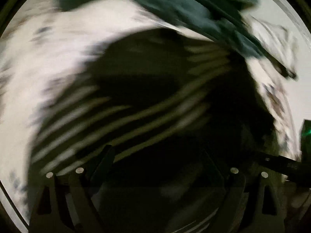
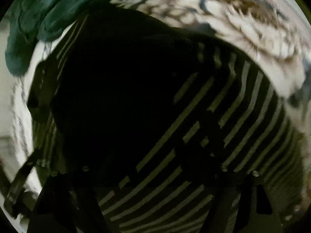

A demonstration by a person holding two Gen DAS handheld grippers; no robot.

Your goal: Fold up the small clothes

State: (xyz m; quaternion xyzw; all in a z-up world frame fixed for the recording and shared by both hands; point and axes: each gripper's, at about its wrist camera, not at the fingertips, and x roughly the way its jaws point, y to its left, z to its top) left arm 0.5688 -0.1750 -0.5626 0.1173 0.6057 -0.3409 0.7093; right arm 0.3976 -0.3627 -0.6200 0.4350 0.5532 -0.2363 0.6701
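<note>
Right wrist view is giving the sharper look: a black top point(image 2: 120, 89) with thin pale stripes is filling most of the frame, its stripes running diagonally and crossing where one layer is lying over another near the lower middle. The cloth is looking soft and creased. It is lying on a white sheet point(image 2: 258, 35) printed with grey and brown leaf shapes, which is showing along the upper right and left edges. A teal garment point(image 2: 38, 19), bunched and wrinkled, is sitting at the upper left, touching the top's far edge.

Left wrist view is heavily blurred. The same striped top point(image 1: 155, 104) is showing as a dark mass with smeared stripes, the teal garment point(image 1: 190, 7) is lying across the upper part, and the printed sheet point(image 1: 58, 48) is curving round the left. A dark strap-like piece point(image 1: 281, 163) at the right edge is showing only here.

The left hand-held gripper point(image 1: 157, 174) is sitting low over the top; I cannot tell whether its fingers are apart or pinching cloth. The right hand-held gripper point(image 2: 155, 184) is equally lost in dark fabric, so its state cannot be told either.

Open sheet is showing mainly to the upper right in the right view.
</note>
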